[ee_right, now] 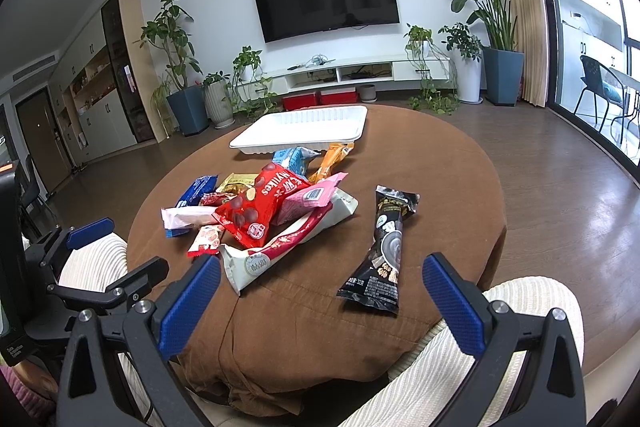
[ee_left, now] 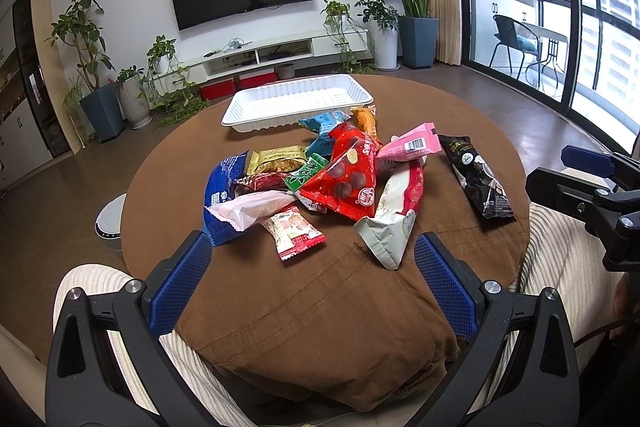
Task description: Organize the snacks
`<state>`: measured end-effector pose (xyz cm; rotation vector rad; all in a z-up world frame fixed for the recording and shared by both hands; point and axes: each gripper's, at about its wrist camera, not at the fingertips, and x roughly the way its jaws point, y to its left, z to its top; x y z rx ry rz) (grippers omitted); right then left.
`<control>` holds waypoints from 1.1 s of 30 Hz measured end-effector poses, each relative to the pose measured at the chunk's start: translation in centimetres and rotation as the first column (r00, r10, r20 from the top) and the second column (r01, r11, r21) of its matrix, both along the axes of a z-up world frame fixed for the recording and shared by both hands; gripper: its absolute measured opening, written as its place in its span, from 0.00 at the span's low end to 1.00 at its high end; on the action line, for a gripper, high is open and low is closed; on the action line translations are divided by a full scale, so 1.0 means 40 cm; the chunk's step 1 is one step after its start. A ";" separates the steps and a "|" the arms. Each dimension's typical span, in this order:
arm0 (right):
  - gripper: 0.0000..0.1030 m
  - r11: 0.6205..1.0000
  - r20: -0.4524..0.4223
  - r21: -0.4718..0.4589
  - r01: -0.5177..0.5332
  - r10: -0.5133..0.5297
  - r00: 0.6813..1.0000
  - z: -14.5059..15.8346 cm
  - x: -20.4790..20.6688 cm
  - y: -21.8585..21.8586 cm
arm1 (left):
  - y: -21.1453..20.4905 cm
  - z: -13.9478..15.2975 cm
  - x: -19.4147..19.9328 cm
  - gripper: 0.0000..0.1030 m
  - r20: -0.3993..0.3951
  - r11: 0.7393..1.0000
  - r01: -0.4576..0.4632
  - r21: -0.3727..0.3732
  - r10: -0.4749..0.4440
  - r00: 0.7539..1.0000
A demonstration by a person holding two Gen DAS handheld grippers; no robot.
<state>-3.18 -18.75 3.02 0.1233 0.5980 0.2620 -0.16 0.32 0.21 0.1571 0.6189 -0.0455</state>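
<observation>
Snacks (ee_left: 320, 179) all lie loose in a heap at the centre of the frame on the brown cushion (ee_left: 328, 291), so by the look of it nothing has been sorted yet. The left gripper (ee_left: 312, 279), low in its view, is spread wide and empty; the right gripper (ee_right: 320, 291) likewise. Beyond the heap, toward the upper middle, the white tray (ee_left: 240, 115) sits empty. A black packet (ee_right: 380, 247) lies apart to the right.

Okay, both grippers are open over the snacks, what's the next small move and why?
Probably lower the open right gripper onto the black glossy snack packet: it lies alone, apart from the pile, nearest that gripper, and the white plastic tray holds nothing yet.
</observation>
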 end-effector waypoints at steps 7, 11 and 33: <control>1.00 1.000 -0.024 0.003 -0.002 0.002 1.000 0.000 0.007 -0.005 | 0.008 -0.012 0.020 1.00 -0.019 1.000 -0.017 0.001 0.017 1.000; 1.00 1.000 -0.045 0.006 -0.001 0.001 0.999 -0.008 0.021 -0.012 | 0.032 -0.019 0.040 1.00 -0.030 0.999 -0.047 -0.008 0.047 0.998; 0.99 0.994 -0.146 -0.108 -0.026 0.010 0.989 -0.041 0.154 0.011 | 0.318 -0.059 0.267 1.00 -0.154 0.953 -0.273 -0.130 0.253 0.955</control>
